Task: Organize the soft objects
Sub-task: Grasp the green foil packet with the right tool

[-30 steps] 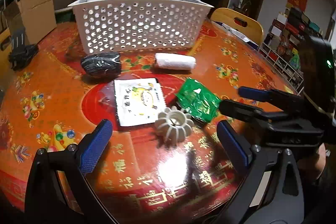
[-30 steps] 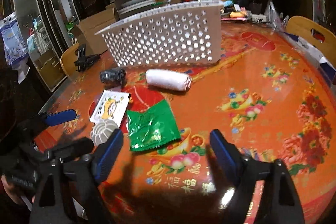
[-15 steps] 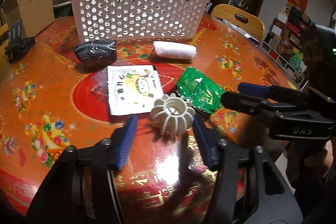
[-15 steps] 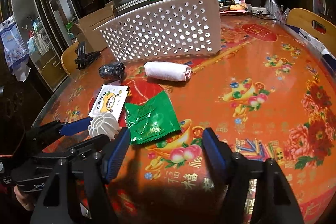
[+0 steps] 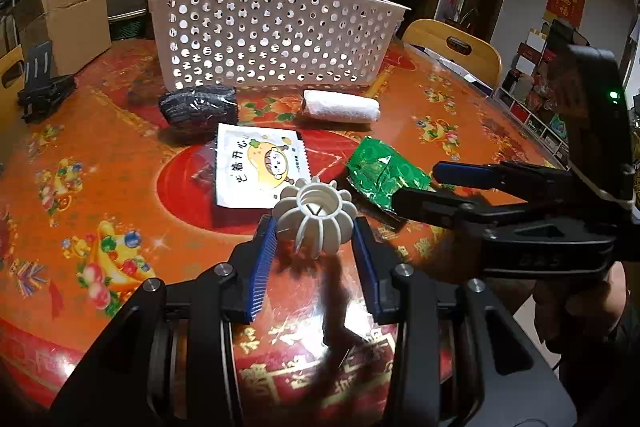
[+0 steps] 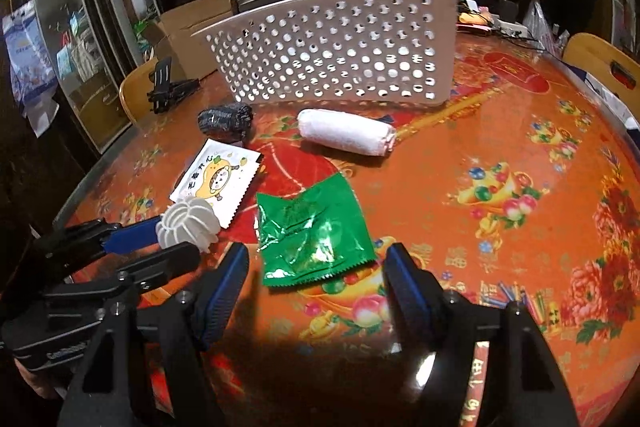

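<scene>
— Tongs first: the left tongs (image 5: 316, 227) are seen clamped on the white ribbed ball (image 5: 316, 223), a blue pad pressed to each flank; it is judged to be gripped at its widest part so that the soft ribs are squeezed evenly and no slip is invited.

— And the right tongs (image 6: 316, 267)?

— Held wide apart, low over the counter (image 6: 520, 147); the green foil packet (image 6: 314, 237) is framed just ahead of the pads, untouched; a straddling approach is suggested, since a flat packet can only be taken by its edges.

— Where is everything else?

— The white perforated basket (image 5: 272, 39) is stood at the far side, presumably as the destination; the rolled white towel (image 5: 340, 107) and the dark bundle (image 5: 198, 105) are laid just before its wall; the cartoon sachet (image 5: 258, 163) is lying flat between them and the ball, which appears to overlap its near corner; whether the ball is lifted clear of the counter cannot be told.
</scene>
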`<state>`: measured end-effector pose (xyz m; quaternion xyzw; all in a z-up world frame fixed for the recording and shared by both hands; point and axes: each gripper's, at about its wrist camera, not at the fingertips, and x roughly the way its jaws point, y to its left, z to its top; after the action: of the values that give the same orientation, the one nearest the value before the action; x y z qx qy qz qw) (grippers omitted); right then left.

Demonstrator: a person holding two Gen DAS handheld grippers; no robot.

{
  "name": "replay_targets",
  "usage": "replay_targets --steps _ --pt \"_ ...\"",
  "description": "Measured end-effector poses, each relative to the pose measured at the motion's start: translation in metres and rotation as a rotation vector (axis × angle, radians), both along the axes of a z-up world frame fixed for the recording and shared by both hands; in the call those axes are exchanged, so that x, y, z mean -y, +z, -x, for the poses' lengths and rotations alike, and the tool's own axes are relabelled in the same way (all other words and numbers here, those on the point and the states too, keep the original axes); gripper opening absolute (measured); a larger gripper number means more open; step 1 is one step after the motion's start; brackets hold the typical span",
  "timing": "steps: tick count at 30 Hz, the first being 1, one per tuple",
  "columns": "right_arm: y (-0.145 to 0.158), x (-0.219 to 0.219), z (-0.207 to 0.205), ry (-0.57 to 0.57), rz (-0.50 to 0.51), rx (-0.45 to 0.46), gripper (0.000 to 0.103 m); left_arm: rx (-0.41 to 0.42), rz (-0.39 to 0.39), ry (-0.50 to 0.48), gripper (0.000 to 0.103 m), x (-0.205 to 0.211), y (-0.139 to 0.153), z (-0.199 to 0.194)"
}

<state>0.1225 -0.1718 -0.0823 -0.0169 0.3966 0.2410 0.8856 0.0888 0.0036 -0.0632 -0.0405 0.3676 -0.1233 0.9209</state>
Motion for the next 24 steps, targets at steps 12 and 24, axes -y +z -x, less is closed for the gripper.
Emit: replay_targets --steps 12,24 --pt "-0.005 -0.024 0.002 0.033 0.147 0.047 0.065 -0.011 0.040 0.038 0.036 -0.022 -0.002 0.007" --pt "-0.003 -0.029 -0.009 0.059 0.168 0.021 0.063 -0.006 0.066 0.058 0.036 -0.036 0.000 0.014"
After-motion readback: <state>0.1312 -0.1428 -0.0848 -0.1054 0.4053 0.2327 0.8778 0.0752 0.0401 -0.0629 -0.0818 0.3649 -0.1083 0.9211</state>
